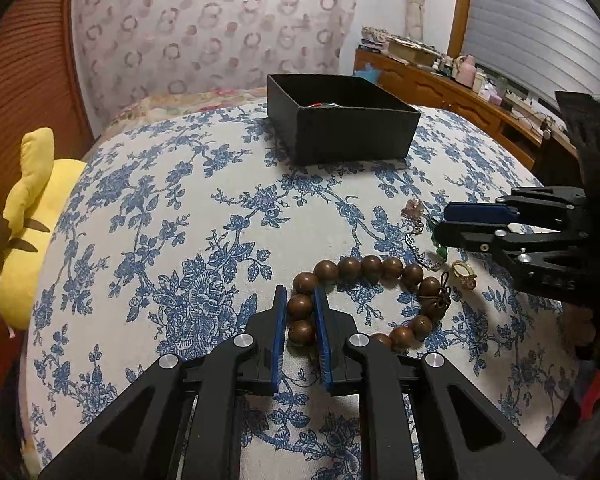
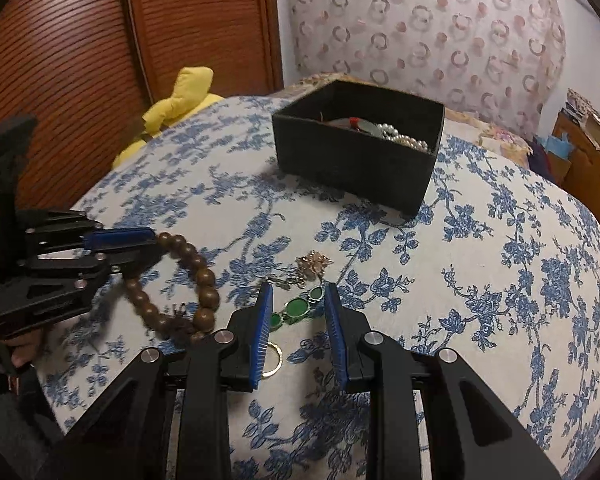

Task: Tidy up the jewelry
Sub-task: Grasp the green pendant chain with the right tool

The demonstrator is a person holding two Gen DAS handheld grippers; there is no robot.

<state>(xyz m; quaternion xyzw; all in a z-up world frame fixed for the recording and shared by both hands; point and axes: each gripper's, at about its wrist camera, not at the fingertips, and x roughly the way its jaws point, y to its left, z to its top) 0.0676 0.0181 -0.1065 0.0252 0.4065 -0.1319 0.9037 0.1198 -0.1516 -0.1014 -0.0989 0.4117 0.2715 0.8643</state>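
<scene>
- At the far left, a yellow plush toy point(image 1: 28, 216) lies at the edge of the bed point(image 1: 148, 216), which is covered in a blue floral cloth.
- Your left tool point(image 1: 301, 300) is low over the bed with its blue pads pressed against a bead of the wooden bead bracelet point(image 1: 373, 266), pinching it.
- The rest of that bracelet lies in a loop on the cloth, curving away to the right of the tool, with a small dark knot on its right side.
- Just beyond the loop, you have a thin chain with a pinkish-gold flower charm point(image 2: 313, 262), and a gold ring point(image 1: 464, 274) beside the beads.
- A green stone bracelet point(image 2: 296, 308) lies between the pads of your right tool point(image 2: 298, 304); the pads are spread and touch nothing.
- The gold ring sits on the cloth partly behind the left pad of that tool.
- Farther back, right of centre, the black box point(image 2: 355, 168) stands open on the bed, well apart from both tools, with a pearl strand point(image 2: 409, 140) and a piece with a red part inside.
</scene>
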